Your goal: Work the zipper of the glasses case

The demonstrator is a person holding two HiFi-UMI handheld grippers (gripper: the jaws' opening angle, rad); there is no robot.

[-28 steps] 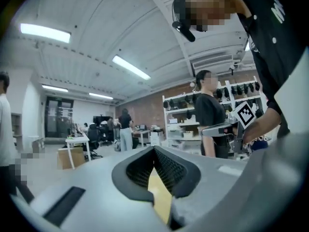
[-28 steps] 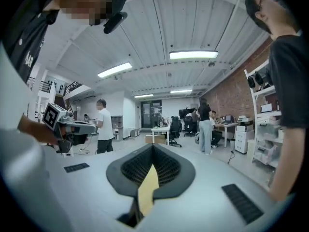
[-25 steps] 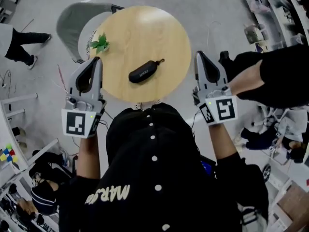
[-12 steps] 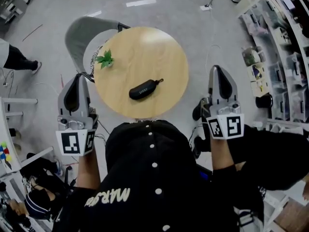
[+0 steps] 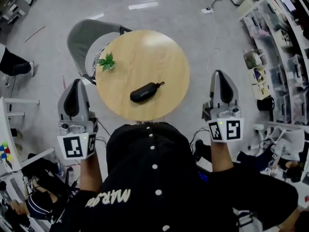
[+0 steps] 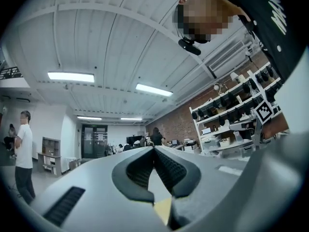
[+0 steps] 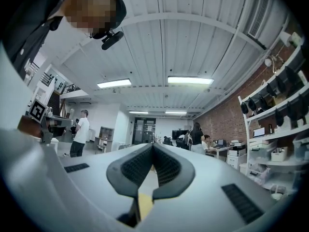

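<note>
We hold the left gripper [image 5: 75, 94] and right gripper [image 5: 221, 88] off either side of the counter [image 5: 164, 52], jaws pressed together, empty. The glasses case [image 5: 145, 91] lies zipped near the counter's near edge, a small plant [image 5: 107, 62] well apart from it.

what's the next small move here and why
Probably lower the left hand-held gripper toward the glasses case and open its jaws to steady it: both it and the right hand-held gripper are shut, empty and off to either side of the round table.

The glasses case [image 5: 145, 92] lies on the counter [image 5: 149, 52], toward 6 o'clock. The plant [image 5: 107, 62] sits at its 9 o'clock edge, the chair [image 5: 81, 36] just beyond it.
</note>
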